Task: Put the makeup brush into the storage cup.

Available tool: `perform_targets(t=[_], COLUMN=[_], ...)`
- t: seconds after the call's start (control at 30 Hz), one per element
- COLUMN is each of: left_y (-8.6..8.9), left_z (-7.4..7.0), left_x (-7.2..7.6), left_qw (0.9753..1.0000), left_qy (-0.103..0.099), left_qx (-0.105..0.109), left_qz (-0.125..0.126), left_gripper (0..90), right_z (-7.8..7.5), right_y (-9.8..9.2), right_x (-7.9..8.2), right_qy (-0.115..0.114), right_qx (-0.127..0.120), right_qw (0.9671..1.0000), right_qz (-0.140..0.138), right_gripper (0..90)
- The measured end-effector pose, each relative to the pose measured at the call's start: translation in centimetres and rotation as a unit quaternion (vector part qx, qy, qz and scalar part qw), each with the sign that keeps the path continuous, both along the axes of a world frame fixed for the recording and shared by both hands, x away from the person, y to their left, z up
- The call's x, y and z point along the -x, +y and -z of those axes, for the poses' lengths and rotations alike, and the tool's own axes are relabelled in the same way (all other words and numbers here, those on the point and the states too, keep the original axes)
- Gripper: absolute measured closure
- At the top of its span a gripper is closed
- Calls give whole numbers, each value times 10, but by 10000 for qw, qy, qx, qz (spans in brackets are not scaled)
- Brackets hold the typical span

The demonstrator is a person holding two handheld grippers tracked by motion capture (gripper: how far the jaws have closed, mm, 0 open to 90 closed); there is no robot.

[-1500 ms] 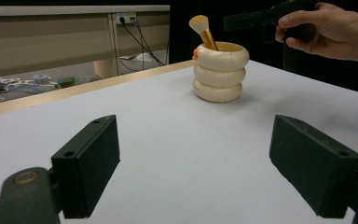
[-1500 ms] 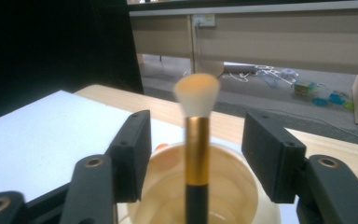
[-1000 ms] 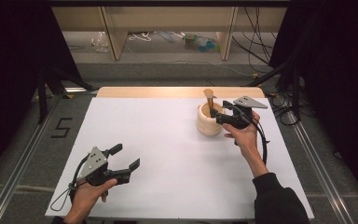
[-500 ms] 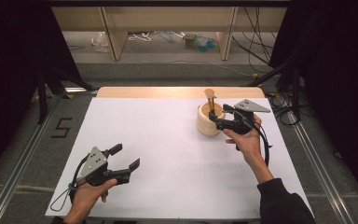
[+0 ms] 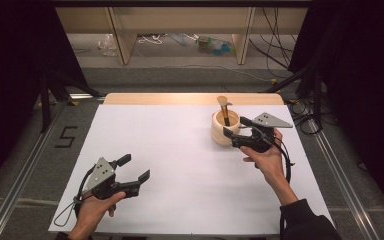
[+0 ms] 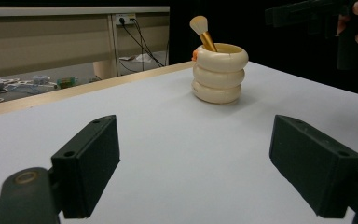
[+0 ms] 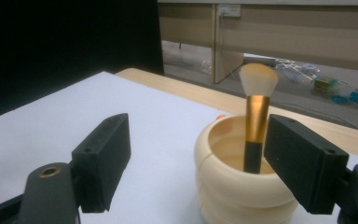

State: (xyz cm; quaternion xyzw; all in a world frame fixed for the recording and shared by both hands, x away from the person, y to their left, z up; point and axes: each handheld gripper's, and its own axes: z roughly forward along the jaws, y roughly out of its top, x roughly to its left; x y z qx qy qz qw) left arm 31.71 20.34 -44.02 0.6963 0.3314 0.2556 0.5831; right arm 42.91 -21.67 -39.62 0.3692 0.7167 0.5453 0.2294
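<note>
Cream holder [image 7: 242, 186] hiding brush [image 7: 256, 116] handle's base.

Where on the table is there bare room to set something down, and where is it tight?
Bare white table runs from the cream ringed holder across to the left gripper, and along the far-left edge. It is crowded only far right, where the right gripper sits at the holder and its brush.
</note>
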Motion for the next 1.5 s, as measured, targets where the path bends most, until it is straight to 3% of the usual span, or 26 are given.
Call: perform_targets(t=[0.07, 0.4, 0.43, 0.47, 0.53, 0.63, 0.73, 0.8, 0.87, 0.97, 1.0, 1.07, 1.1, 1.33, 1.37, 1.5], left_y=[0, -1, -1, -1, -1, 0, 0, 0, 0, 0, 0, -1, 0, -1, -1, 0], left_z=[0, 0, 0, 0, 0, 0, 0, 0, 0, 0, 0, 0, 0, 0, 0, 0], left_x=[0, 0, 0, 0, 0, 0, 0, 0, 0, -1, 0, 0, -1, -1, -1, -1], left_qw=[10000, 10000, 10000, 10000, 10000, 10000, 10000, 10000, 10000, 9999, 10000, 10000, 10000, 10000, 10000, 10000], left_qy=[6, -1, 3, 1, -4, -32, -34, -35, -35, -84, -11, -1, -44, -28, -13, -15], left_qx=[-6, -3, 2, -3, -16, -50, -49, -52, -49, -56, -43, -6, -4, -66, -34, -37], left_qz=[-8, 0, -5, -6, -7, 3, 4, 5, 4, 29, -19, -23, 4, 12, -4, -9], left_gripper=[160, 160, 160, 160, 160, 160, 160, 160, 160, 160, 160, 160, 160, 160, 160, 160], right_z=[0, 3, 4, 4, 4, 5, 6, 8, 9, 11, 12, 13, 13, 16, 18, 20], right_y=[0, -3, -4, -4, -4, -4, -4, -3, -3, -3, -5, -5, -4, -7, -8, -8], right_x=[3, 20, 21, 21, 26, 28, 32, 35, 37, 41, 43, 44, 47, 57, 56, 62], right_qy=[96, 23, -175, -175, -51, -92, 65, 44, 48, 29, -110, -124, 53, 72, -172, -179], right_qx=[67, 102, 135, 135, 86, 37, 99, 11, 132, 76, 113, 103, 11, 83, 71, 131], right_qw=[9999, 9999, 9998, 9998, 10000, 9999, 9999, 10000, 9999, 9999, 9998, 9998, 9999, 9999, 9998, 9997], right_qz=[-18, -7, 2, 2, 3, -41, -93, -86, -79, -85, -132, -98, -141, -92, -106, -133], right_gripper=[239, 228, 222, 222, 217, 211, 197, 187, 181, 182, 182, 182, 182, 181, 181, 181])
